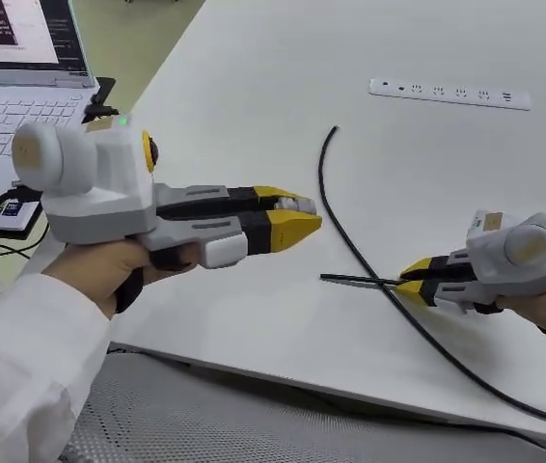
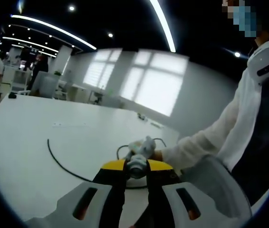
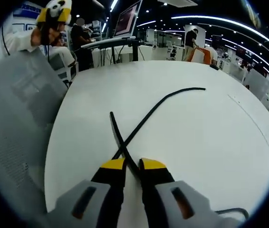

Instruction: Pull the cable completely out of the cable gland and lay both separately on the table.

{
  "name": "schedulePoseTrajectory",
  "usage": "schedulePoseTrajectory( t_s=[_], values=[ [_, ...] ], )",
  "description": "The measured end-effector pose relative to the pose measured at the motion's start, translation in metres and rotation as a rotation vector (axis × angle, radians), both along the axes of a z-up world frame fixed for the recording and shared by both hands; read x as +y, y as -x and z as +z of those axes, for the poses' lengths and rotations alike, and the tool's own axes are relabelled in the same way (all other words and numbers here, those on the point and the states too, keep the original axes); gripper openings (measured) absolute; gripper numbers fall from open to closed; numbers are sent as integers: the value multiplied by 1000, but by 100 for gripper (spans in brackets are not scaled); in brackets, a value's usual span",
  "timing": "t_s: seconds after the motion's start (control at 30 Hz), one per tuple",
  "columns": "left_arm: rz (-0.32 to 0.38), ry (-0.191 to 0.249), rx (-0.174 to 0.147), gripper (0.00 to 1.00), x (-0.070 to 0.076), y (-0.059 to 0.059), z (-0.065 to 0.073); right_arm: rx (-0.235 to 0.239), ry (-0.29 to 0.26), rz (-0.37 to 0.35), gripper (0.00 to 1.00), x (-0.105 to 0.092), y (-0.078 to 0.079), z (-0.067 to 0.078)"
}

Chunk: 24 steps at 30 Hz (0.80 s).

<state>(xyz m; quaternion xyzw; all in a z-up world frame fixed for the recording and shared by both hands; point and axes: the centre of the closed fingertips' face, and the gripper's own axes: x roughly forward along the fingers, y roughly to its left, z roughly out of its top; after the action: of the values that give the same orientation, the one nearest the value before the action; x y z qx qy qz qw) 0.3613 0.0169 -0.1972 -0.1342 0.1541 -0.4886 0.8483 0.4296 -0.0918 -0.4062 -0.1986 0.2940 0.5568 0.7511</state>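
**Gland in one gripper, cable in the other**

The left gripper (image 1: pixel 308 214) is closed on the gland (image 2: pixel 137 165), a small pale round piece pinched between the yellow tips. In the head view this gripper sits over the near part of the bench (image 1: pixel 254 87), well apart from the cable (image 1: pixel 350 246).

The right gripper (image 1: pixel 403 277) is clamped on the cable a little way back from one end, so a short black stub sticks out past the tips toward the left gripper. In its own view the right gripper (image 3: pixel 132 167) has the thin black line caught between the jaws, low over the white top. From the grip, the cable loops around and crosses over itself just ahead of the tips (an X shape in the right gripper view). One run curves away across the bench to a free end. The other trails off past the right edge of the head view.

Farther out, a white power strip (image 1: pixel 450 94) lies flat near the far side of the bench. An open laptop (image 1: pixel 22 68) stands off to the left, beyond the bench edge.
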Motion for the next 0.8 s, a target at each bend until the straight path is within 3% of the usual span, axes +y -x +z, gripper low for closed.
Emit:
schedulePoseTrajectory(
  t_s=[0.23,0.43,0.7,0.8],
  values=[
    [-22,-45,8,18,-2,-4,-6,-9,-84,-40,16,-1,-7,22],
    [-25,-114,-22,18,-3,-24,-12,-27,-164,-59,24,-2,-8,47],
    [-48,-206,-24,18,-17,-53,-42,-71,-226,-65,33,-12,4,84],
    [-55,-240,-30,18,-21,-61,-56,-85,-245,-77,31,-17,11,97]
  ],
)
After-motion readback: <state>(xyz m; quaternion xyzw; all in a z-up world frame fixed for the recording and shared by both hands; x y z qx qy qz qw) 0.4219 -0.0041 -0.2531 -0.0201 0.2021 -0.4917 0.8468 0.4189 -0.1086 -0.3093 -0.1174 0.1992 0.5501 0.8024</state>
